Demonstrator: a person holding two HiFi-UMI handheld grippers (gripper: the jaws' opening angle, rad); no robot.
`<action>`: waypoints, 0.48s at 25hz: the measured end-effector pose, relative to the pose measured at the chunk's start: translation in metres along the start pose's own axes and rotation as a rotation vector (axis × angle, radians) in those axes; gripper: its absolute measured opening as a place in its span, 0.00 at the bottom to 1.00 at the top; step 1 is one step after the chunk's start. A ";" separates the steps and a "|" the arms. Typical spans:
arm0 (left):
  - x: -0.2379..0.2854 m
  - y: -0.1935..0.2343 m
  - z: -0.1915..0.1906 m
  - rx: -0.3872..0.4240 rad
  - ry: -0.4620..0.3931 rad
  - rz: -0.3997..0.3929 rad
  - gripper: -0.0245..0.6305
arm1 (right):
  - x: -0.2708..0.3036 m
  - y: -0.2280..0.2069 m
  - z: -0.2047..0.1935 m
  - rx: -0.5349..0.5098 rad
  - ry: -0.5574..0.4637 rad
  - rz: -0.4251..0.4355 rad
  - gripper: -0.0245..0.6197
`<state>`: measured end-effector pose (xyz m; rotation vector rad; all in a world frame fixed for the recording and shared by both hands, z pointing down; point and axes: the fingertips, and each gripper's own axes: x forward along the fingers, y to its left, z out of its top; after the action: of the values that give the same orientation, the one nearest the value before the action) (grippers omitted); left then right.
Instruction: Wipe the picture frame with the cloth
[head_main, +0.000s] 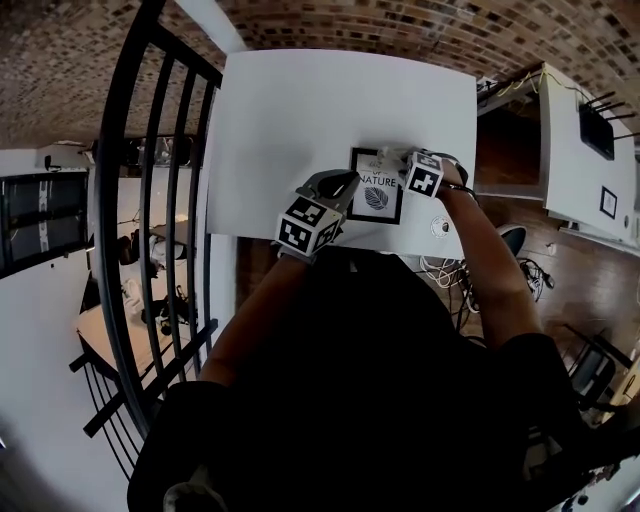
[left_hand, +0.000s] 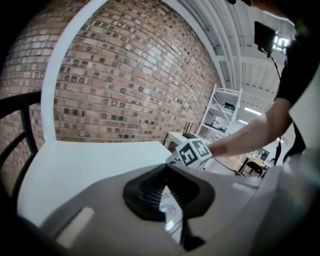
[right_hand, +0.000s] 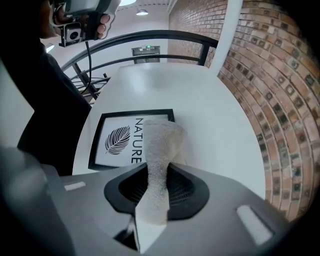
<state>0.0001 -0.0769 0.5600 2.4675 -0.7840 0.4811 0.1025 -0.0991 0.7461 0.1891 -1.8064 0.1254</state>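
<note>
Both grippers are busy. Nearest, the right gripper (right_hand: 156, 187) is clamped on a pale, nubbly strip of cloth (right_hand: 161, 142). The cloth is soft and limp, and its free end droops onto the black-rimmed rectangular picture frame with a leaf print (right_hand: 120, 139). The left gripper (left_hand: 167, 192) appears pinched down on that frame's edge. The frame lies flat on the white table (right_hand: 210, 105). It looks light, rigid and probably slick-faced, so its rim is the safest hold. Beyond stands a brick wall (right_hand: 270, 75).

Black picture frame (right_hand: 117, 140) with leaf print, lying flat before me, pale fuzzy cloth (right_hand: 161, 145) pinched in my right gripper (right_hand: 158, 172), its free end resting on the frame's edge
</note>
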 end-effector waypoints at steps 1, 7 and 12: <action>0.001 -0.001 0.000 0.002 0.001 -0.003 0.04 | -0.001 0.000 -0.006 0.008 0.008 -0.002 0.18; 0.001 -0.006 -0.003 0.005 0.001 -0.005 0.04 | -0.014 0.000 -0.021 0.045 0.001 -0.023 0.18; -0.001 -0.006 -0.003 -0.002 0.001 0.008 0.04 | -0.027 0.005 0.017 -0.021 -0.078 -0.020 0.18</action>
<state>0.0024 -0.0707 0.5605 2.4629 -0.7932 0.4844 0.0915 -0.0955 0.7157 0.1990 -1.8823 0.0862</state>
